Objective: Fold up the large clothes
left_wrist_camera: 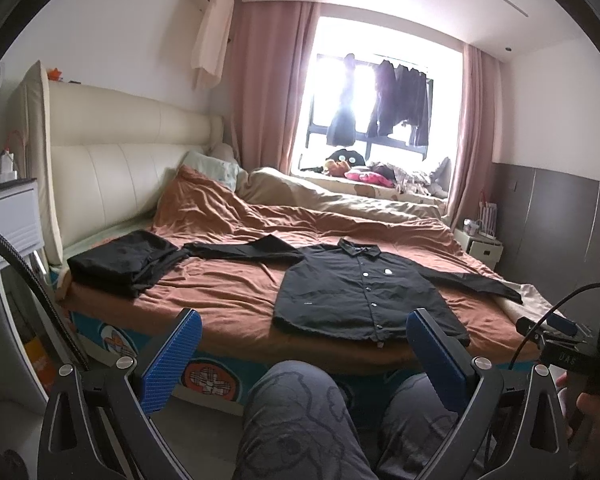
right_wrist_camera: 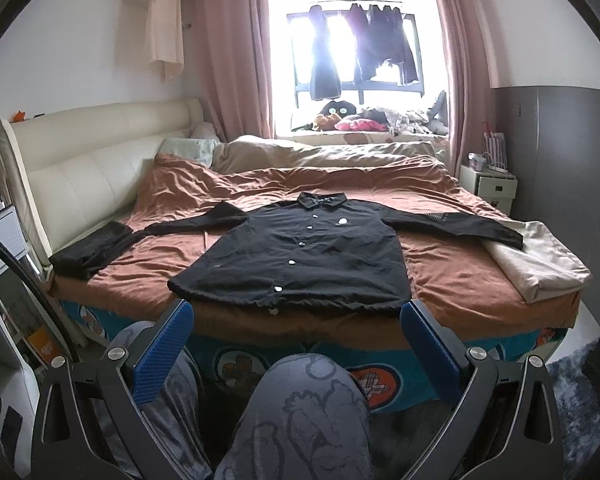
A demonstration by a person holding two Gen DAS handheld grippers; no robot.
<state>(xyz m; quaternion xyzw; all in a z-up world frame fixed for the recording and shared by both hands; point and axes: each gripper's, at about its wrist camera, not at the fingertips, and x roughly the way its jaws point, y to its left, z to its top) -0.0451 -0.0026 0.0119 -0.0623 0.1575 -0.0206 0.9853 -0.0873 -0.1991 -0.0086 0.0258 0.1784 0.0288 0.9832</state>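
A black button-up shirt (left_wrist_camera: 356,292) (right_wrist_camera: 300,256) lies flat and face up on the rust-brown bedspread (left_wrist_camera: 228,292) (right_wrist_camera: 452,276), collar towards the window, both sleeves spread out sideways. A second black garment (left_wrist_camera: 124,264) (right_wrist_camera: 88,252) sits bunched at the bed's left edge, touching the end of the left sleeve. My left gripper (left_wrist_camera: 304,344) is open, held back from the bed above the person's knees, nothing between its blue pads. My right gripper (right_wrist_camera: 296,332) is open too, just short of the shirt's hem, holding nothing.
The person's knees in grey patterned trousers (left_wrist_camera: 300,412) (right_wrist_camera: 300,412) fill the space below both grippers. A beige folded duvet (right_wrist_camera: 540,264) lies at the bed's right corner. The cream headboard (left_wrist_camera: 112,160) stands left, a small nightstand (right_wrist_camera: 488,184) right of the bed.
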